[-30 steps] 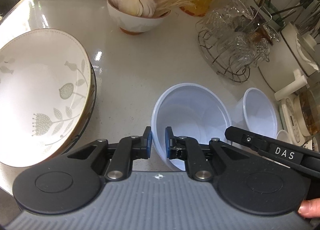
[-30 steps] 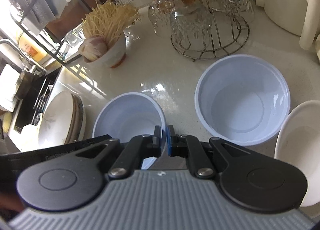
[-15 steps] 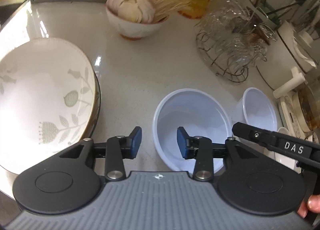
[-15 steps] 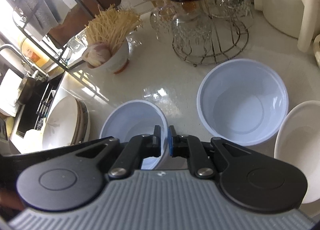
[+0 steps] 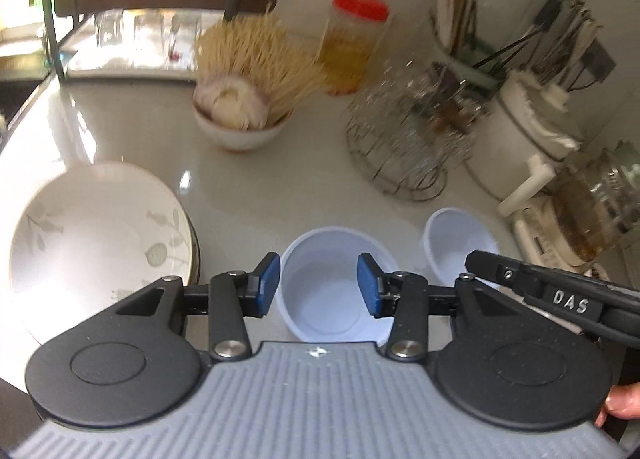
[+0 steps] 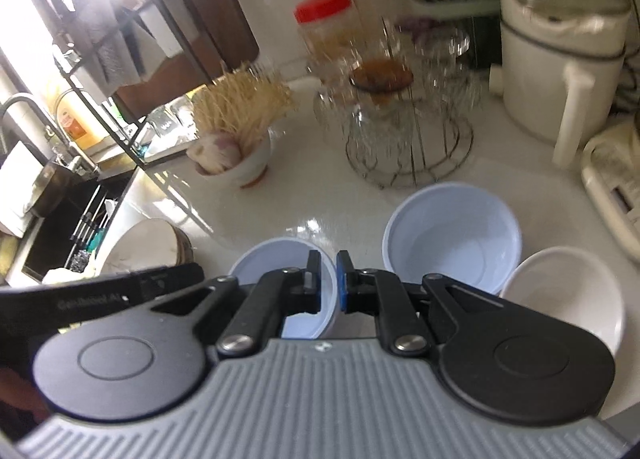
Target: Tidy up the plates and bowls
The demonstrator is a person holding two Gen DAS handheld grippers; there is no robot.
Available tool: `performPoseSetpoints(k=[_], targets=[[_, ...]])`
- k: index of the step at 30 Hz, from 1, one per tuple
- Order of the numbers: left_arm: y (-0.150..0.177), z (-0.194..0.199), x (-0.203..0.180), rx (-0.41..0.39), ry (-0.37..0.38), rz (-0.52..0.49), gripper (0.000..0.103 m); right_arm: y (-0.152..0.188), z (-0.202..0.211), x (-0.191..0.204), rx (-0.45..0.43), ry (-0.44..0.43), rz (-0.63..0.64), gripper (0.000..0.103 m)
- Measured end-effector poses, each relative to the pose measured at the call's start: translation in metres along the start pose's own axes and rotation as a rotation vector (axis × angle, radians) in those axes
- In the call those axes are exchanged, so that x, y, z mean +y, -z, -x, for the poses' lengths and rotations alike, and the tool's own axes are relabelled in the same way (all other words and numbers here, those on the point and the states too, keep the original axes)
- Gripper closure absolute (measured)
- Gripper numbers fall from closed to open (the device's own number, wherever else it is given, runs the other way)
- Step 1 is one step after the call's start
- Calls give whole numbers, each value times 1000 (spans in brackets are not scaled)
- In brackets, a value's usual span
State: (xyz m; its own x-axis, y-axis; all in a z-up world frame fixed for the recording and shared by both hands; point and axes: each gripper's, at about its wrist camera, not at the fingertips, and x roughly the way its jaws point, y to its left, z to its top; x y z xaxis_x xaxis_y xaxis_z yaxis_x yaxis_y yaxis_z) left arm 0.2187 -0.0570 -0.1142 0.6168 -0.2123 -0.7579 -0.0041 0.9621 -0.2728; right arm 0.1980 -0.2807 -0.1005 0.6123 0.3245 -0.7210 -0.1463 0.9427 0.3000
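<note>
Two pale blue plastic bowls stand on the white counter. The nearer blue bowl (image 5: 332, 291) sits below my left gripper (image 5: 318, 287), whose jaws are opening, with blue pads above and either side of it, touching nothing. The second blue bowl (image 5: 460, 247) stands to its right. In the right wrist view my right gripper (image 6: 329, 287) is shut and empty above the left blue bowl (image 6: 280, 259). The other blue bowl (image 6: 452, 235) and a white bowl (image 6: 568, 299) lie to the right. A stack of leaf-patterned plates (image 5: 100, 243) rests at the left.
A small bowl of garlic and dry noodles (image 5: 240, 119) stands at the back, with a red-lidded jar (image 5: 352, 43) behind it. A wire rack of glasses (image 5: 404, 147), a white pot (image 5: 532, 147) and utensil holders crowd the right. A sink (image 6: 52, 219) lies left.
Both grippers have risen, so bowls and plates look smaller and farther. The left jaws, shut at the near bowl's rim before, have come apart. The right jaws stayed shut.
</note>
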Motion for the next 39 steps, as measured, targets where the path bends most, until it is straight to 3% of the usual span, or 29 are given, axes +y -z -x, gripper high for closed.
performPoseSetpoints(k=[3, 6, 23, 26, 30, 39], targets=[[-1, 18, -7, -21, 10, -28, 55, 4, 16, 7, -30, 22, 7, 87], [1, 33, -11, -30, 23, -48, 55, 9, 30, 11, -69, 27, -18, 49], [28, 117, -31, -102, 98, -123, 51, 36, 122, 27, -200, 93, -31, 49], [36, 130, -36, -107, 115, -127, 50, 43, 138, 30, -222, 111, -19, 40], [46, 145, -42, -120, 133, -142, 40, 54, 152, 32, -248, 142, -16, 31], [67, 158, -49, -113, 150, -163, 25, 80, 176, 35, -272, 183, -15, 30]])
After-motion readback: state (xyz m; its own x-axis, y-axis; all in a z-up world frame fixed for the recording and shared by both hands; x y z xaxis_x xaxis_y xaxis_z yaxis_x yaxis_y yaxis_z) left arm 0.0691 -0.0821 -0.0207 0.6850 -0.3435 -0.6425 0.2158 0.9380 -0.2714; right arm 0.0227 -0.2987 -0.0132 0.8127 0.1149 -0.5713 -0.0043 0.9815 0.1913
